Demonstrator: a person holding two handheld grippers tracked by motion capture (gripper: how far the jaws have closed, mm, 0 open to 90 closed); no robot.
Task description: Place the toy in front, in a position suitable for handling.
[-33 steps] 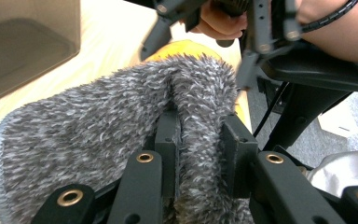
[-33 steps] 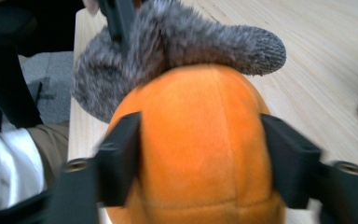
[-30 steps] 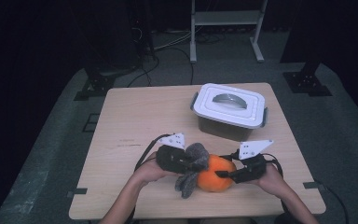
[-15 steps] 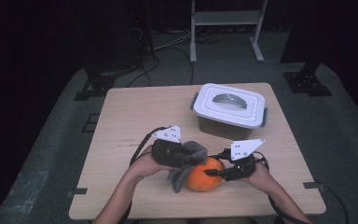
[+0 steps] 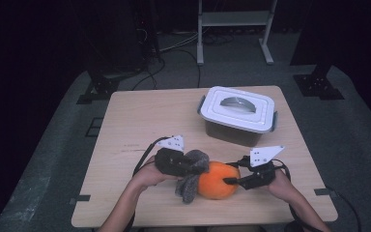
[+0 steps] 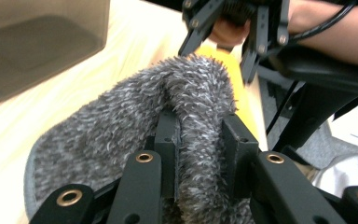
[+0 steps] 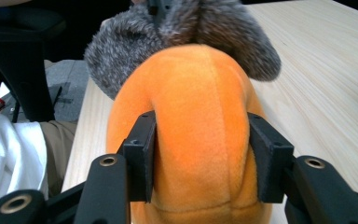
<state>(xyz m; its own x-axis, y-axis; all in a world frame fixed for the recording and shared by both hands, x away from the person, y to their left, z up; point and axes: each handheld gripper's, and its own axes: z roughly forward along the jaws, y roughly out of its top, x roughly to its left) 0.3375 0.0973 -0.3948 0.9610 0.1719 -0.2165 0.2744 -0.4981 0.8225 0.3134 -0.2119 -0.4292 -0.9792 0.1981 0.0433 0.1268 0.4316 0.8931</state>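
Item one: an orange plush toy [image 5: 217, 180] with a fuzzy grey plush part [image 5: 192, 175] at its left end, lying on the wooden bench [image 5: 140, 121] near the front edge, between my two hands.

Item two: my left gripper [image 5: 189, 168], its fingers [image 6: 168, 140] clamped on a fold of the grey plush, the fur bunched between them.

Item three: my right gripper [image 5: 228, 181], its jaws having just been opening, a ridge of the orange plush between the fingers [image 7: 142, 156], which press into it on both sides.

Item four: a grey lidded storage box [image 5: 238, 114] with a handle in its lid, farther back on the bench, well apart from the toy.
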